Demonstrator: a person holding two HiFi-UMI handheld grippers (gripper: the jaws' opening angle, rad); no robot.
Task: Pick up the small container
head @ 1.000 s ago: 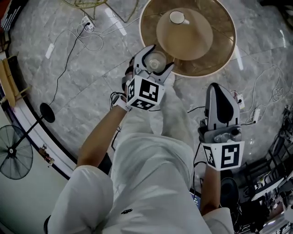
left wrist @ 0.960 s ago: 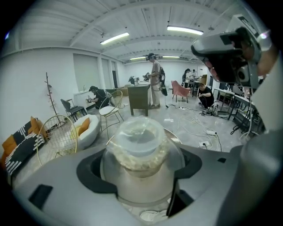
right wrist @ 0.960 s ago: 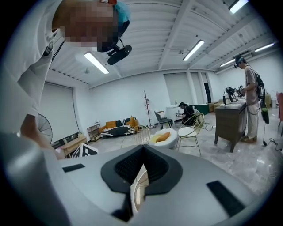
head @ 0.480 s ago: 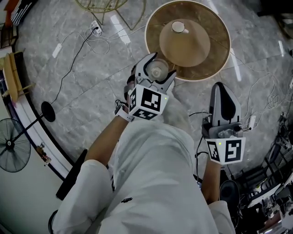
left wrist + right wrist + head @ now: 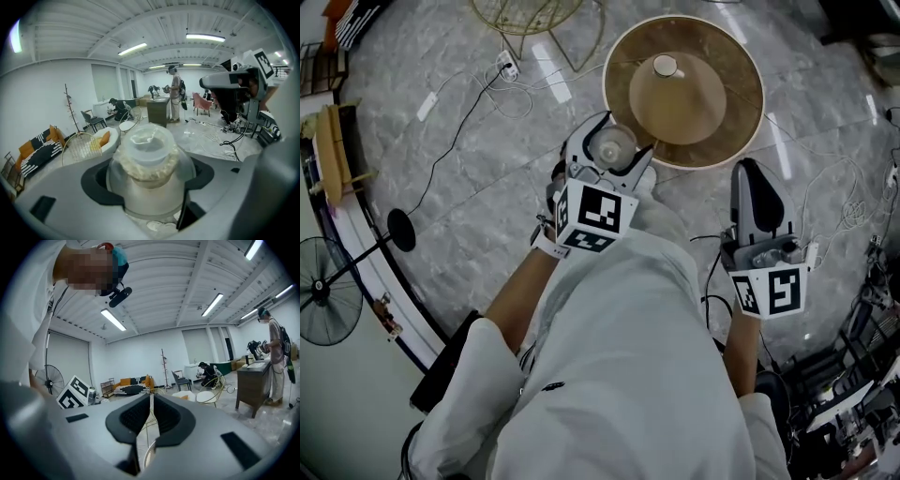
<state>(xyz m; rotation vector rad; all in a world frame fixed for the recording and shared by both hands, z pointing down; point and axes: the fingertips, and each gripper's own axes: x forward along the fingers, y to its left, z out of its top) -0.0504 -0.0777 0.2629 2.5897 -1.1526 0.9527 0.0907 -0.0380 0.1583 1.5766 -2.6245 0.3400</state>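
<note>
Small container [image 5: 147, 159], clear with a pale lid, is gripped between the fingers of the left gripper [image 5: 616, 141] and is held up in the air. Below it, the grey marble floor [image 5: 469, 187] is seen. A round wooden tabletop [image 5: 628, 56] is seen just beyond the left gripper. The fingers of the right gripper [image 5: 751, 176] are pressed together on nothing, apart from the left.

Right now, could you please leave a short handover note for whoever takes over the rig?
Left gripper: shut on the container, held in the air by the edge of the table.
Right gripper: shut, empty, off to the side of the table.
Done: the container is picked up.
Left: probably nothing but a steady hold.
</note>
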